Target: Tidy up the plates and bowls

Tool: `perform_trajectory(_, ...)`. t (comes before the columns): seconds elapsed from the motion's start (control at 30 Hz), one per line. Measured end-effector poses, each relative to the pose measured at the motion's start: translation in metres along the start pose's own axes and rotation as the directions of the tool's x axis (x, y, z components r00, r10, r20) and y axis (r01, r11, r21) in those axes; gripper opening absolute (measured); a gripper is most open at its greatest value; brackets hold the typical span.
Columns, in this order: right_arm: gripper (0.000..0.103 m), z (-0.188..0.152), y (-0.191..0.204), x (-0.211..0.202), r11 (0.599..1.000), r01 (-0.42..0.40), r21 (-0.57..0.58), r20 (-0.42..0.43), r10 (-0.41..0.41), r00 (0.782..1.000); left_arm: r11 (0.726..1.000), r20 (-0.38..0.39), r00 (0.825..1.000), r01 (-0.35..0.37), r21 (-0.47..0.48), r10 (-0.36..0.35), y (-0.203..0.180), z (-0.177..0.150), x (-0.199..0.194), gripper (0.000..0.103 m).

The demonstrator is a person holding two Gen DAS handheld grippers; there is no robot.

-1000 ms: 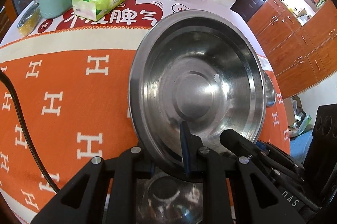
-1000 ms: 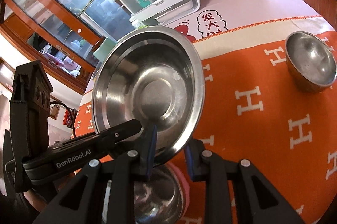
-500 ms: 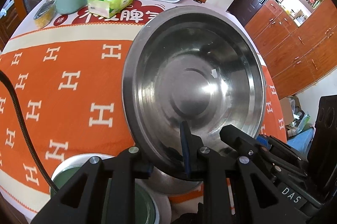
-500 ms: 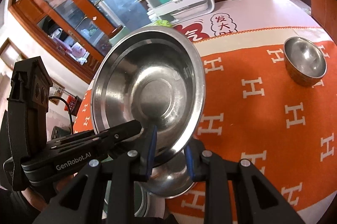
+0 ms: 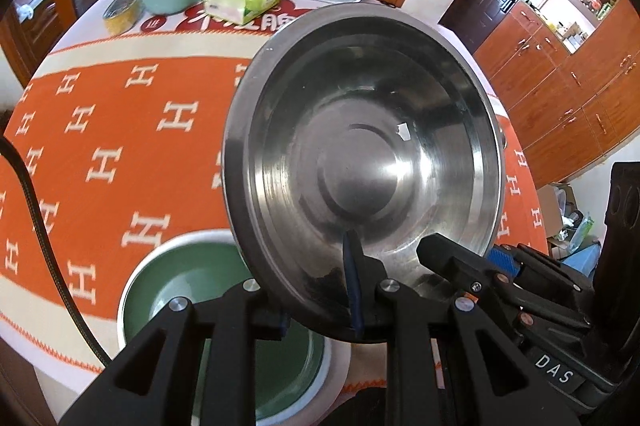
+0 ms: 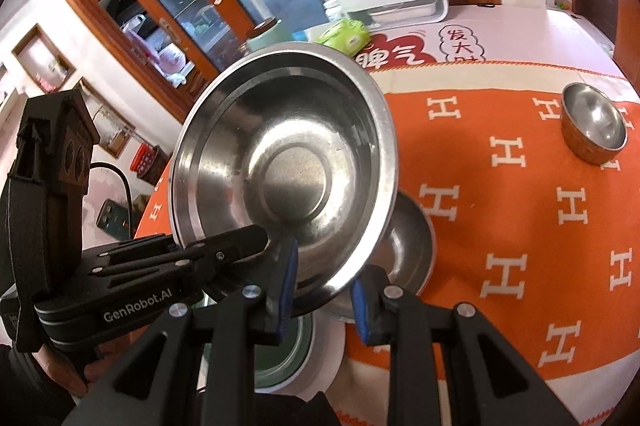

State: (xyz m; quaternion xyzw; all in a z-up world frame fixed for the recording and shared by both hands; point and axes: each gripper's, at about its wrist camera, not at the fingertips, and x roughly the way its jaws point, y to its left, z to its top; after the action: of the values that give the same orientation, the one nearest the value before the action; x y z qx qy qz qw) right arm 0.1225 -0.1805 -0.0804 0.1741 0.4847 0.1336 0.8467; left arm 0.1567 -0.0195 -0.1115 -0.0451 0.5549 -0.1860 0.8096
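Both claws pinch the near rim of the large steel plate: the left claw (image 5: 320, 310) and the right claw (image 6: 324, 290) are narrowed on it. The large steel plate (image 5: 360, 161) hangs mid-frame above the counter (image 5: 112, 129), tilted steeply, hollow facing the cameras; being round, it has no long axis. This looks like mid-carry. Next, I judge, lower it level onto the green plate (image 5: 180, 290) at lower left. Farther off, upper right in the right view, sits a small steel bowl (image 6: 592, 125).

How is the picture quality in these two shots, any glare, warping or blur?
Left wrist view: a glare streak crosses the steel plate; fisheye bends the table edge; cabinets look soft. Right wrist view: bright patches on the plate; the small steel bowl is sharp; corners go black.
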Motion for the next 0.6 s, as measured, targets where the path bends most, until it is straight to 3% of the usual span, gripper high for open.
perform_trajectory(0.6,0.027,-0.05,0.044,0.03,0.997,-0.04,-0.065,-0.182,0.027,0.983,0.996,-0.149,0.989,-0.038,-0.085,0.025,0.051,-0.063,-0.004,0.022)
